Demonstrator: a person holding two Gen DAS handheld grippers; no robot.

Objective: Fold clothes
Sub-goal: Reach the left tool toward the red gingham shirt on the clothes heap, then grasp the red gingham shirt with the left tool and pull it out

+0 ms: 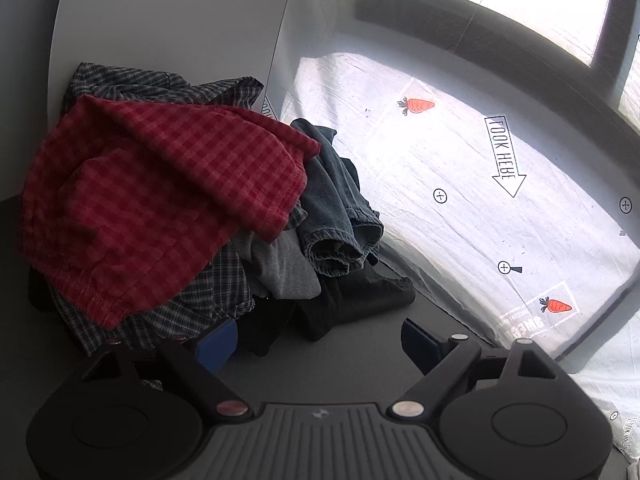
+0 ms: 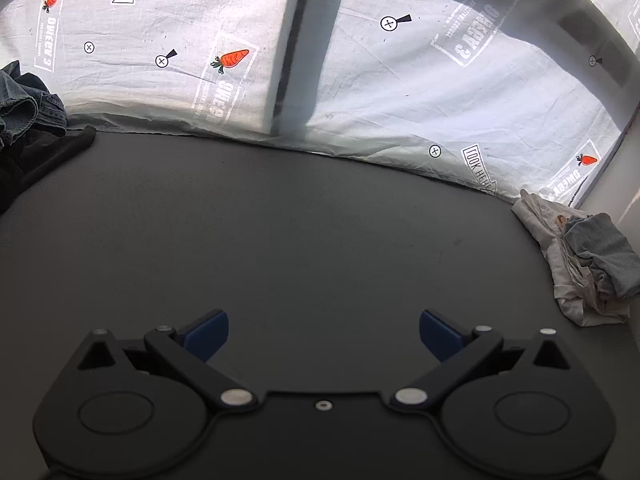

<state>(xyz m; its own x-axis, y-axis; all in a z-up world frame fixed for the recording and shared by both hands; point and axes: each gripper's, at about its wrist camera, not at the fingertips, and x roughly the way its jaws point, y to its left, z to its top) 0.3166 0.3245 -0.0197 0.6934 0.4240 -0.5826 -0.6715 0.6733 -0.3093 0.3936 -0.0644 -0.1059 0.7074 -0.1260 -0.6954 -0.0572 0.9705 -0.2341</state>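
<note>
A pile of unfolded clothes lies on the grey table [image 1: 360,360] at the left. On top is a red checked garment [image 1: 160,200]. Under it are a dark plaid shirt [image 1: 192,304], blue denim [image 1: 336,216], a grey piece [image 1: 284,268] and black cloth [image 1: 360,296]. My left gripper [image 1: 320,344] is open and empty, just in front of the pile; its left fingertip [image 1: 218,344] is at the plaid shirt's edge. My right gripper [image 2: 324,336] is open and empty above the bare table [image 2: 300,240]. The pile's edge shows in the right wrist view [image 2: 28,120].
A small heap of white and grey-blue clothes [image 2: 588,264] lies at the table's right edge. A white printed sheet with carrots and arrows [image 2: 400,92] covers the bright wall behind the table. A white wall [image 1: 180,20] stands behind the pile.
</note>
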